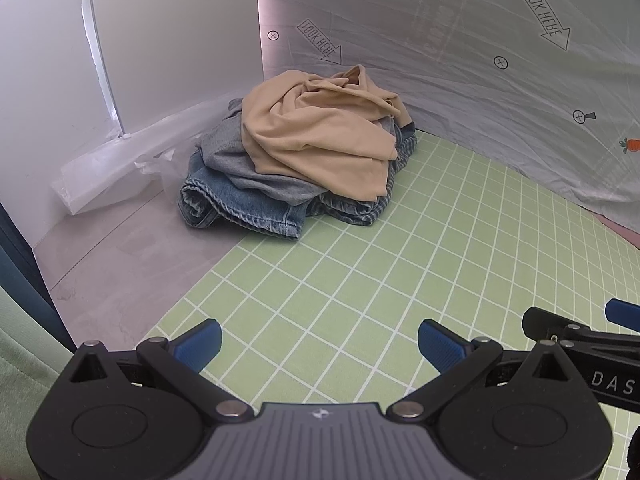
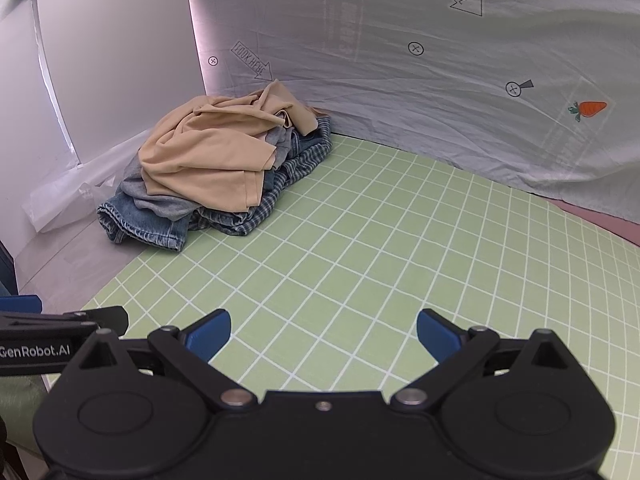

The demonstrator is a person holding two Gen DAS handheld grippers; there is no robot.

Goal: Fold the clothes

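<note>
Both the left tongs [image 1: 320, 344] and right tongs [image 2: 324, 336] gape wide, holding nothing, over the green gridded mat [image 1: 400, 280]. The crumpled heap of beige, grey, denim and checked clothes [image 1: 308, 152] sits far left on the tabletop.

right gripper [image 2: 323, 334] wide, empty | clothes pile [image 2: 212, 168] far-left on mat [image 2: 380, 240]
</note>
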